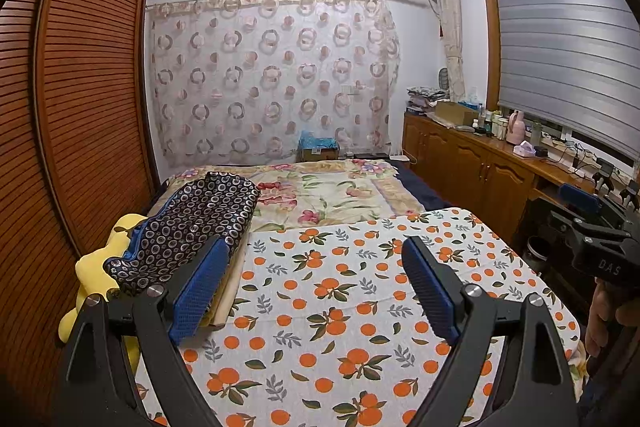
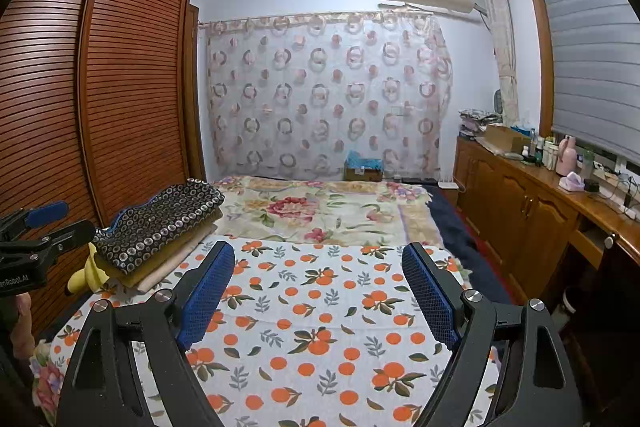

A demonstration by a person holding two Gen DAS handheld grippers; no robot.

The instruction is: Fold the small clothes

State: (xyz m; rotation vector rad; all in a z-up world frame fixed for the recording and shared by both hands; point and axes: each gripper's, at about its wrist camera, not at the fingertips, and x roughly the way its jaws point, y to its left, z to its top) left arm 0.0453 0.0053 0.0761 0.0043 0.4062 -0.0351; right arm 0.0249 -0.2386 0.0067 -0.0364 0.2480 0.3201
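Note:
A stack of folded clothes sits at the left of the bed, a dark garment with a ring pattern (image 1: 192, 223) (image 2: 160, 219) on top and beige pieces (image 2: 160, 267) under it. An orange-print cloth (image 1: 344, 291) (image 2: 320, 307) lies flat in front of both grippers. My left gripper (image 1: 316, 243) hovers open over this cloth, its left pad close beside the stack, nothing between its fingers. My right gripper (image 2: 319, 247) is open and empty above the same cloth. Each gripper shows at the edge of the other's view: the right gripper (image 1: 588, 215), the left gripper (image 2: 60, 223).
A yellow soft toy (image 1: 100, 267) pokes out beside the stack. A floral blanket (image 1: 328, 191) covers the bed beyond. A slatted wooden wardrobe (image 1: 80, 87) stands at the left. A wooden cabinet (image 2: 532, 203) with bottles and boxes runs along the right.

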